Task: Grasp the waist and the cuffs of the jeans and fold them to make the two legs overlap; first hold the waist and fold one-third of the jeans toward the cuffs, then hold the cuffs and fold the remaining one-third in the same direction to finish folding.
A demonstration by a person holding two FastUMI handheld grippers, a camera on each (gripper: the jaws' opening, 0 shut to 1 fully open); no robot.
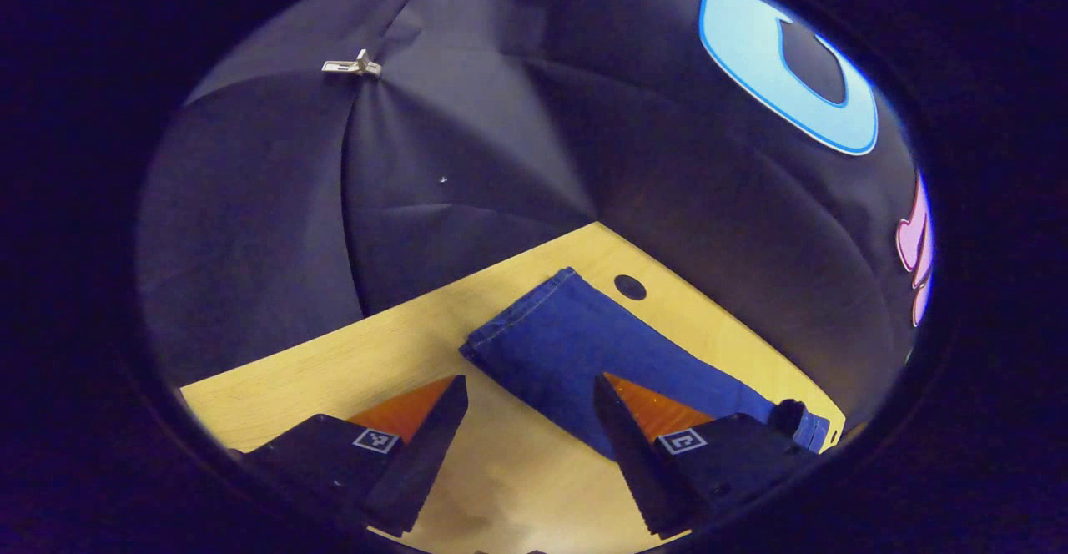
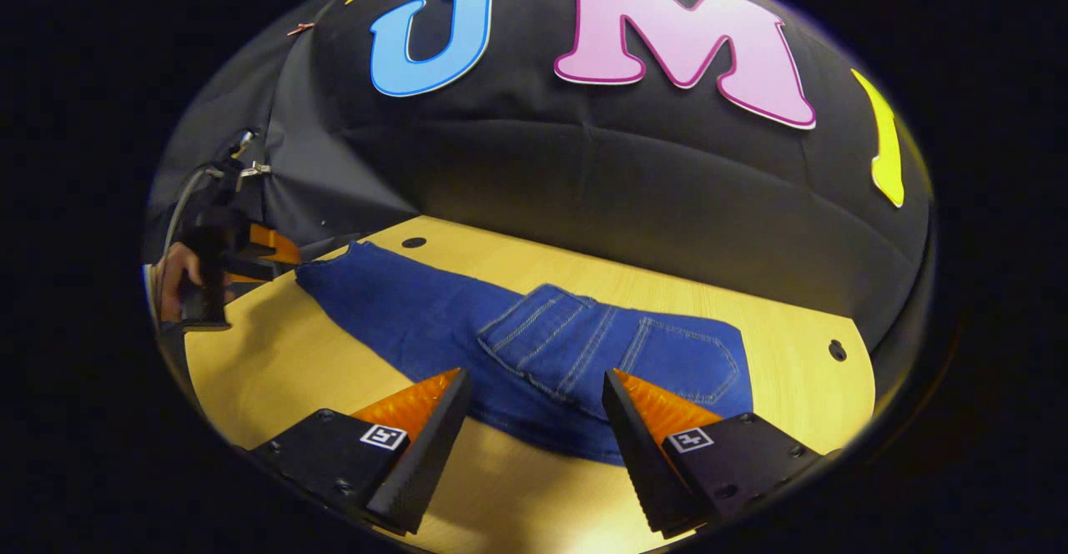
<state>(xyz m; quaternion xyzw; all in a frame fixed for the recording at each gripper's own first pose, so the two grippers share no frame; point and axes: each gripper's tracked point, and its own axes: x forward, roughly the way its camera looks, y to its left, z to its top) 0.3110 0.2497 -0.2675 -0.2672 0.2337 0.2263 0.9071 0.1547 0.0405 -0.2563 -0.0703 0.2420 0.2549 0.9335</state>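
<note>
Jeans (image 2: 534, 345) lie flat on your tabletop (image 2: 275, 370) — long axis along the back wall, waist by your right gripper (image 2: 534, 420), cuffs (image 1: 521, 308) ahead of your left gripper (image 1: 530, 425). Both jaws wide, holding nothing. Light wood tabletop, black cloth wall (image 2: 626, 170) behind.

One pair of jeans (image 2: 534, 354), two tools, one table (image 2: 751, 304).

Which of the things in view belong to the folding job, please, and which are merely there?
For the job: blue denim jeans; left gripper; right gripper.
Merely there: yellow wooden table; small metal clip on the cloth wall.
</note>
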